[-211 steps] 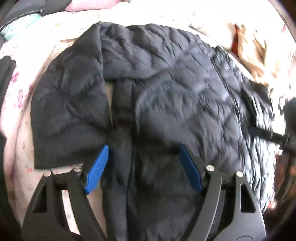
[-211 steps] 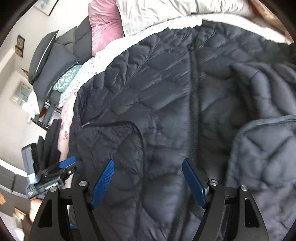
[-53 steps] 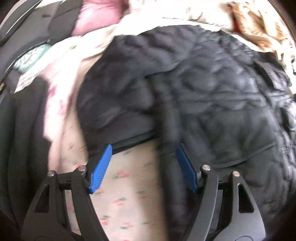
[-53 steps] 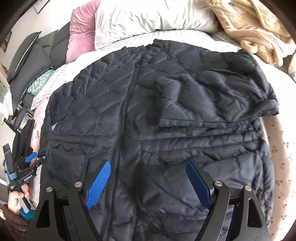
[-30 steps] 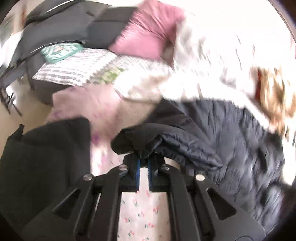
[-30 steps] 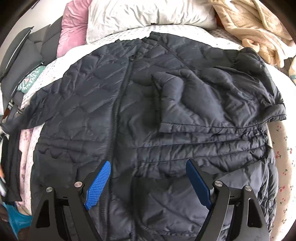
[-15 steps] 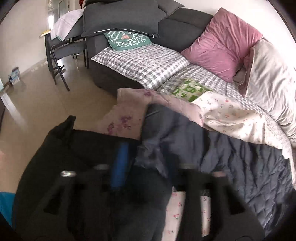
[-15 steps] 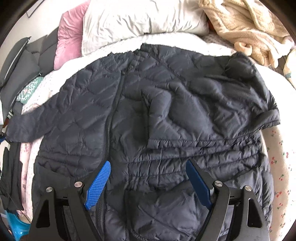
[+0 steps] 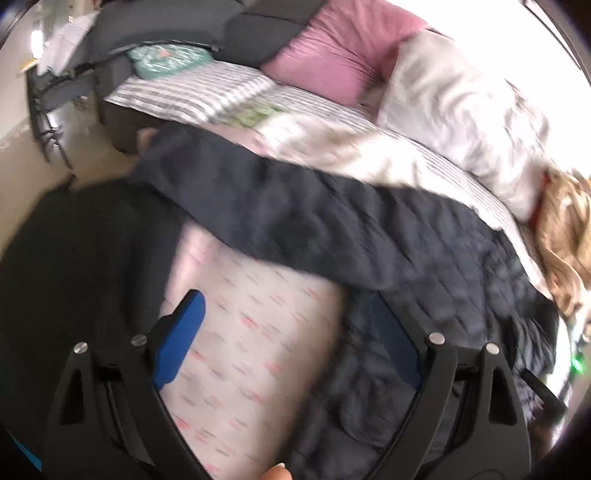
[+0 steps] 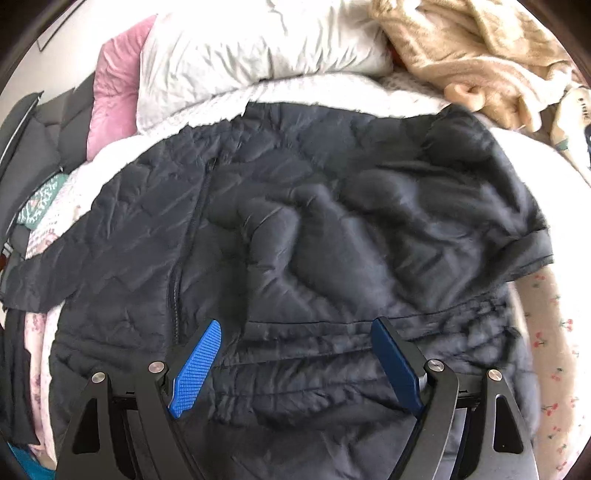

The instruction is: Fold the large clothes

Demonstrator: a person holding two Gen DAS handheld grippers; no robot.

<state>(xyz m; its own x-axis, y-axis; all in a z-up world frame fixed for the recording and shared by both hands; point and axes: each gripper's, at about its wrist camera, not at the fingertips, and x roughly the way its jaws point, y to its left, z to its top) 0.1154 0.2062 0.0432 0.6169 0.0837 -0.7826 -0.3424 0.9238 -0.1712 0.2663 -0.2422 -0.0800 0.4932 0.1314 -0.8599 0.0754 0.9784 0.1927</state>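
Observation:
A dark quilted puffer jacket lies front-up on a bed, zipper running down its left half. One sleeve is folded across the chest on the right; the other sleeve stretches out flat toward the bed's left edge. My left gripper is open and empty above the floral sheet, just below that stretched sleeve. My right gripper is open and empty, hovering over the jacket's lower front near the hem.
A pink pillow and a white pillow lie at the head of the bed. A beige fleece blanket sits at the back right. Black cloth hangs at the bed's left edge. A grey sofa stands beyond.
My left gripper, shut on the sleeve end a second ago, pulled it out to the left, then opened and let go. The sleeve now lies stretched out. My right gripper stayed open over the hem.

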